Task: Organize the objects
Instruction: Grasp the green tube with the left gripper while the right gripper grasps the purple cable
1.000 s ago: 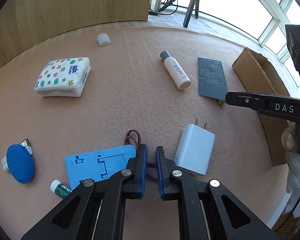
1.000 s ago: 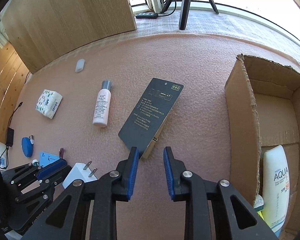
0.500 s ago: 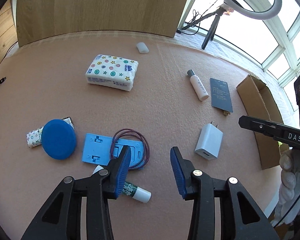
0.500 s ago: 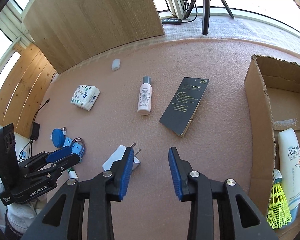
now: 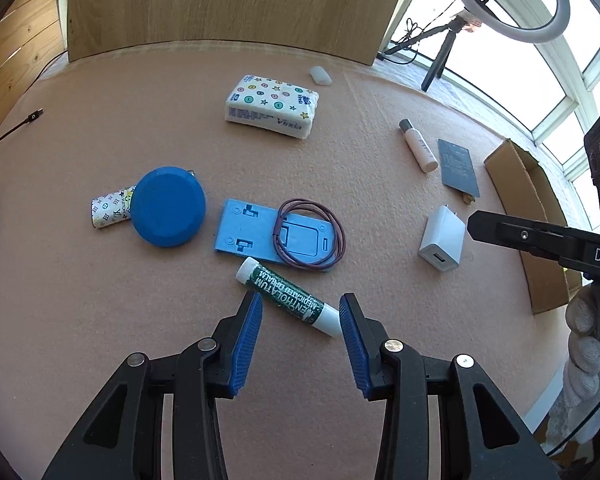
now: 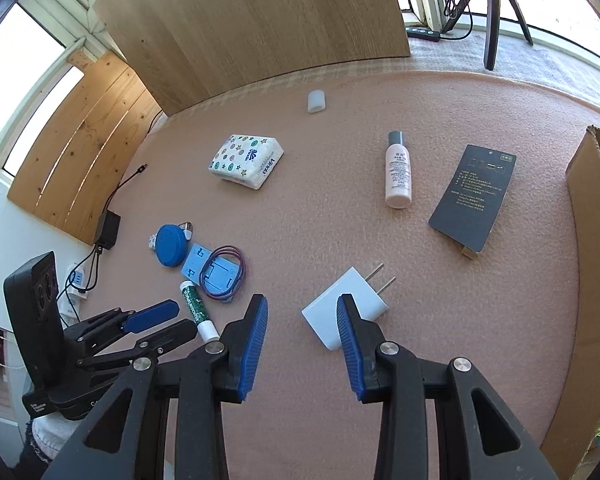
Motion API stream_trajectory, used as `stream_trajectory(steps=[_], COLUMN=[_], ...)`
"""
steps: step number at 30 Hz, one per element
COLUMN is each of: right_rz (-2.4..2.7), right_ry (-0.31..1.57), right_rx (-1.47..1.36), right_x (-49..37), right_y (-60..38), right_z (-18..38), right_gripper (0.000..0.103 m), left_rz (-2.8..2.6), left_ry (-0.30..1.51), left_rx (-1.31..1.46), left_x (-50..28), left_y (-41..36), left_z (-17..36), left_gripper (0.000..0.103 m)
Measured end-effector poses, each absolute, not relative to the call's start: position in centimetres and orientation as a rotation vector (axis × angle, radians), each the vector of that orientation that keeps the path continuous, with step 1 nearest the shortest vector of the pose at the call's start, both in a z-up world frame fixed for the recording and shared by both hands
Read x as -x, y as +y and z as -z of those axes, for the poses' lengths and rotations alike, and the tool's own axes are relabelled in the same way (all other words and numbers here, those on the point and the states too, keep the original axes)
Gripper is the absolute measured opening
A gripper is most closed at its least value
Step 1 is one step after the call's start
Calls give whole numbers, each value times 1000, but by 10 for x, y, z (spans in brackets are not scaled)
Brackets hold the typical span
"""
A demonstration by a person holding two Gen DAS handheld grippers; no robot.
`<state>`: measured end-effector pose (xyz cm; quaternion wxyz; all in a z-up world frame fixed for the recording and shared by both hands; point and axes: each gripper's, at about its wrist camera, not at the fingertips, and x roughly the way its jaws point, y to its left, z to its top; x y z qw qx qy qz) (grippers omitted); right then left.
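Lip balm tube [image 5: 288, 298] lies on the desk [image 5: 100, 300] at 12 o'clock between the wide-open left hand-held gripper [image 5: 301, 312] fingertips; the white charger [image 6: 346, 314] sits at 1 o'clock of the wide right hand-held gripper [image 6: 302, 318].

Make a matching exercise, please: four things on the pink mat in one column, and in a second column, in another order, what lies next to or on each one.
Things:
1. lip balm tube
2. purple cord loop
3. blue round lid
4. white charger

Places:
A. lies on the blue plastic plate
B. in front of the open left gripper
C. partly over a small patterned pack
D. just ahead of the open right gripper

Pairs: 1-B, 2-A, 3-C, 4-D
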<state>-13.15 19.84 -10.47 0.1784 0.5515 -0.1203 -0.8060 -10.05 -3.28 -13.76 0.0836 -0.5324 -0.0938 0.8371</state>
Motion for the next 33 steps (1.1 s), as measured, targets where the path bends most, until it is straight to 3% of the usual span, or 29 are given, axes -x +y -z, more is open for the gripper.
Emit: stream_trajectory(steps=[4, 10, 25, 33], right_rz=[2263, 2245, 2180, 2198], right_ry=[-324, -248, 165, 271], right_rx=[-1561, -1563, -1646, -1647], right_x=[131, 148, 195, 190], right_y=[187, 161, 79, 84], right_z=[106, 108, 145, 144], right_gripper=[33, 33, 33, 33], left_rz=[-2518, -2535, -2545, -2556], left_ry=[-335, -257, -281, -305], left_rx=[1584, 1638, 1676, 1678], left_x=[106, 114, 102, 99], left_y=[-37, -31, -46, -58], left_z=[136, 144, 150, 150], left_gripper=[43, 43, 43, 43])
